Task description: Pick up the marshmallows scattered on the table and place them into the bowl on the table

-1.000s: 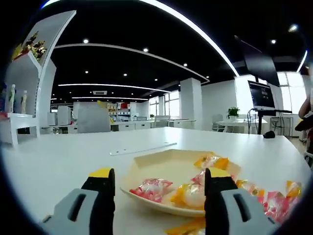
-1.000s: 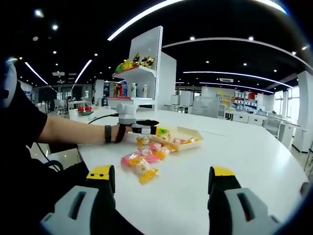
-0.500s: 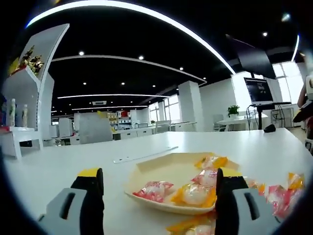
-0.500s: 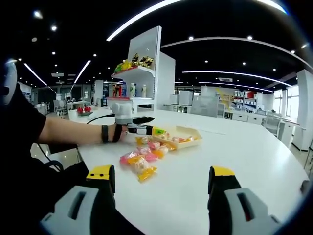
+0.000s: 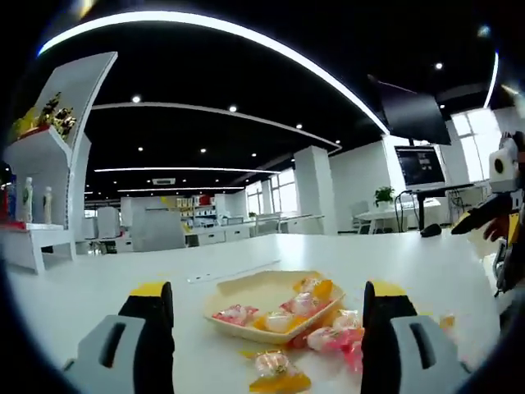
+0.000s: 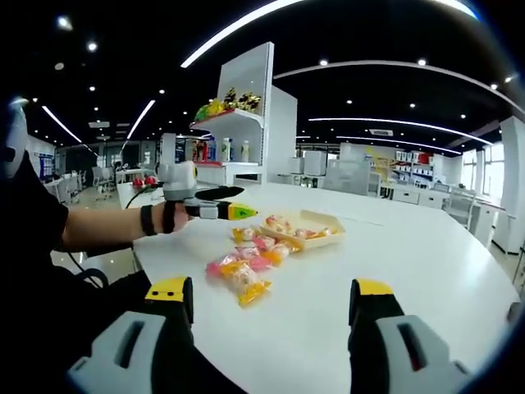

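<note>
A shallow cream bowl (image 5: 246, 289) sits on the white table with several wrapped marshmallows (image 5: 283, 316) inside it. More wrapped marshmallows (image 5: 275, 373) lie loose on the table in front of it. My left gripper (image 5: 267, 289) is open and empty, held back from the bowl. In the right gripper view the bowl (image 6: 321, 220) is mid-table, the loose marshmallows (image 6: 244, 267) lie nearer, and the left gripper (image 6: 238, 212) hovers left of the bowl in a person's hand. My right gripper (image 6: 269, 289) is open and empty, well short of the pile.
A white shelf unit (image 6: 242, 107) with bottles and small items stands behind the table. The person's arm (image 6: 98, 226) reaches in from the left. A thin flat strip (image 5: 234, 271) lies on the table beyond the bowl. The right gripper (image 5: 492, 215) shows at the table's right.
My left gripper has pulled back from the bowl, so bowl and loose marshmallows look smaller and farther away. In the right gripper view it has slid left. The right gripper has held still.
</note>
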`<state>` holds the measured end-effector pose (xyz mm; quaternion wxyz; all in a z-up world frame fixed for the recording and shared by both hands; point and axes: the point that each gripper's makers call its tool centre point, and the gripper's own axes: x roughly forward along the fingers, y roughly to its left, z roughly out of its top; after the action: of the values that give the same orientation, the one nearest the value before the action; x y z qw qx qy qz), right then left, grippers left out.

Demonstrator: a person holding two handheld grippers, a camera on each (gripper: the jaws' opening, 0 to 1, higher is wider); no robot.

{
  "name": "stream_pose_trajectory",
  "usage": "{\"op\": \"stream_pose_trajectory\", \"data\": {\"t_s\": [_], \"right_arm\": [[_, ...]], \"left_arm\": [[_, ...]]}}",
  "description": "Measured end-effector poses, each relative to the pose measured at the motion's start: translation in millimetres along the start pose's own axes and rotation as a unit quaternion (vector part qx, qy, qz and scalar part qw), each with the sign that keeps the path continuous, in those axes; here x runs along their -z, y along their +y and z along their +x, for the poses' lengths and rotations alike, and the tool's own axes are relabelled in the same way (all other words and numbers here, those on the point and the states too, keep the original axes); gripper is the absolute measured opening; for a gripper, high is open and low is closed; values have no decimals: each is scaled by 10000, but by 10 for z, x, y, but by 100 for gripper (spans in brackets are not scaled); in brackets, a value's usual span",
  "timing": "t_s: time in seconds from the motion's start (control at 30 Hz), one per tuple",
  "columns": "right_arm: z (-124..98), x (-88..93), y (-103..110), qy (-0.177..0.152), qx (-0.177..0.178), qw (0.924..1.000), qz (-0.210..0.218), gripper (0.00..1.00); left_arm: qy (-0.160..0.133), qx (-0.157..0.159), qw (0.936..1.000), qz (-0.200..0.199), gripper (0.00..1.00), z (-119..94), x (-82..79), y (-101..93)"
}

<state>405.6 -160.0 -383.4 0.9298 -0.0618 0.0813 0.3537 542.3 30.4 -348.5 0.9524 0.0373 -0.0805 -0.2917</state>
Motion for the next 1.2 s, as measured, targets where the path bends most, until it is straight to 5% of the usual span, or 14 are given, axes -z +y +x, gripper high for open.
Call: {"op": "stream_pose_trajectory", "data": {"t_s": [0.23, 0.33, 0.47, 0.67, 0.93, 1.2], "right_arm": [[32, -118, 88, -243, -109, 9996, 71, 73], [42, -132, 38, -324, 8, 9994, 137, 69], [40, -121, 67, -324, -16, 9992, 224, 69], [3, -140, 56, -305, -89, 9994, 135, 70], [3, -133, 47, -285, -60, 9995, 124, 70], [-7, -159, 102, -254, -111, 9996, 33, 70]], "left_arm": [[-96, 260, 9996, 19, 96, -393, -251, -380], [157, 110, 9996, 192, 95, -509, -209, -427], [418, 216, 9985, -279, 95, -673, -181, -571], [842, 237, 9961, -150, 95, -975, -47, -590], [1029, 202, 9944, -108, 95, -1315, 37, -592], [1111, 0, 9938, -58, 95, -1430, 52, -402]]}}
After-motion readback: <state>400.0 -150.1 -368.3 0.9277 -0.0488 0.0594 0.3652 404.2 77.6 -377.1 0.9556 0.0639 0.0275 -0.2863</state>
